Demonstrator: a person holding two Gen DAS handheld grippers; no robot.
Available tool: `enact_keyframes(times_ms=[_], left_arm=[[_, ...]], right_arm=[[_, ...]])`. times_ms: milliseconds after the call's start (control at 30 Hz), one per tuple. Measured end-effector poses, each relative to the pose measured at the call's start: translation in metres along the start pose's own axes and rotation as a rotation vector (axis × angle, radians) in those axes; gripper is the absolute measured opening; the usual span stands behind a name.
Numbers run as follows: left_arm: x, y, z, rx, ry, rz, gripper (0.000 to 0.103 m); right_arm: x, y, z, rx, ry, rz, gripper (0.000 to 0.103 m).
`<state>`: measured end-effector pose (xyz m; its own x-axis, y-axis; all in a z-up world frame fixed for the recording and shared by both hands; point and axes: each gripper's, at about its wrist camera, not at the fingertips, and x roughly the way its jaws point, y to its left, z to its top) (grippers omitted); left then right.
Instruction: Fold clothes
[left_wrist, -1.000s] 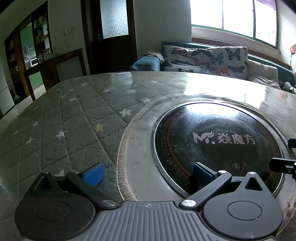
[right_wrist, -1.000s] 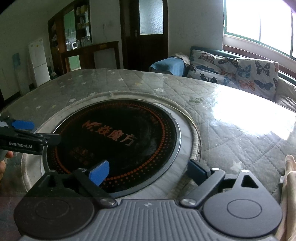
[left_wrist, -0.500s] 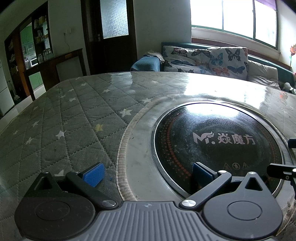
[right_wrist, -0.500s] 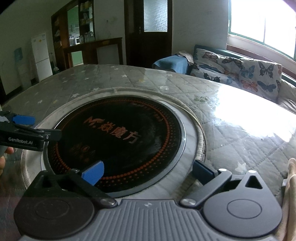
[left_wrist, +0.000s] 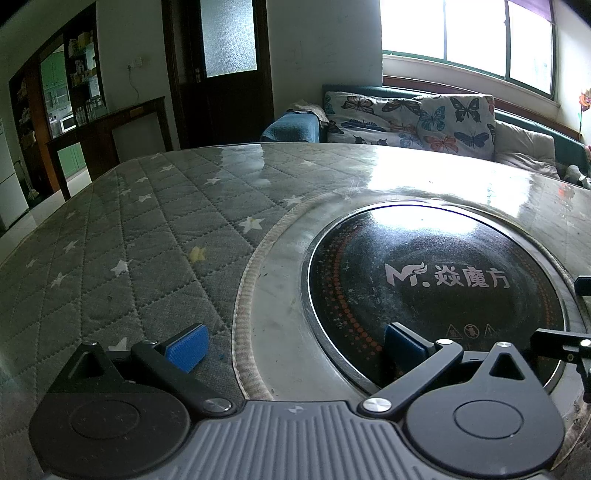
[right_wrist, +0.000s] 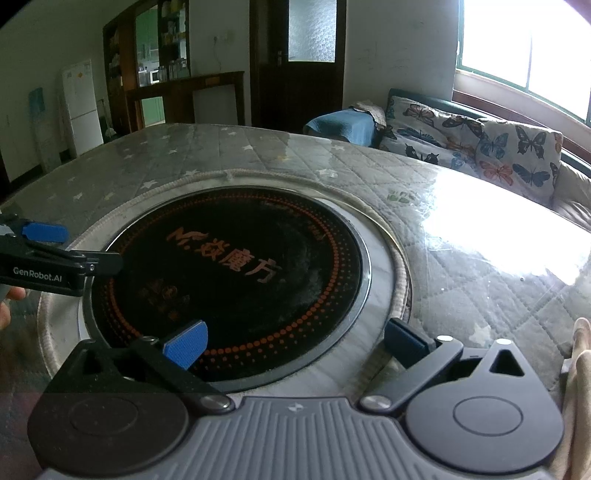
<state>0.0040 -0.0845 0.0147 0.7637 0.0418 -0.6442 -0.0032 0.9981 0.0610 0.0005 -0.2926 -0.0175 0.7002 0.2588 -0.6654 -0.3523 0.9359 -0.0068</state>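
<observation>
Clothing shows only as a strip of pale beige fabric (right_wrist: 580, 373) at the far right edge of the right wrist view, hanging off the side of the table; we cannot tell what garment it is, and nothing touches it.

Just beside that cloth our right gripper (right_wrist: 295, 341) hovers above the table with its jaws spread wide and empty; one blue pad (right_wrist: 186, 343) sits over the black cooktop, the other over the pale ring around it. Our left gripper (left_wrist: 295, 343) hangs likewise with jaws spread and nothing between them, one pad over the quilted cover and one over the cooktop. In the right wrist view we see the left gripper from the side at the left edge, with fingertips (right_wrist: 9, 302) of the hand holding it.

The round black induction cooktop (left_wrist: 436, 288) with printed lettering is set into the table, ringed by a pale marble-like band. A grey star-patterned quilted cover (left_wrist: 122, 251) under clear glossy sheeting spreads over the table. Beyond stand a sofa with butterfly-print cushions (left_wrist: 417, 118), a dark door (left_wrist: 218, 70) and a bright window (left_wrist: 465, 37).
</observation>
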Motion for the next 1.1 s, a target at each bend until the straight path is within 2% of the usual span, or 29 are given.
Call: enact_keyframes(times_ms=[1100], left_arm=[[0.0003, 0.0015, -0.0008, -0.001, 0.0, -0.001, 0.103]], right_arm=[[-0.0012, 0.0008, -0.0003, -0.007, 0.002, -0.004, 0.103]])
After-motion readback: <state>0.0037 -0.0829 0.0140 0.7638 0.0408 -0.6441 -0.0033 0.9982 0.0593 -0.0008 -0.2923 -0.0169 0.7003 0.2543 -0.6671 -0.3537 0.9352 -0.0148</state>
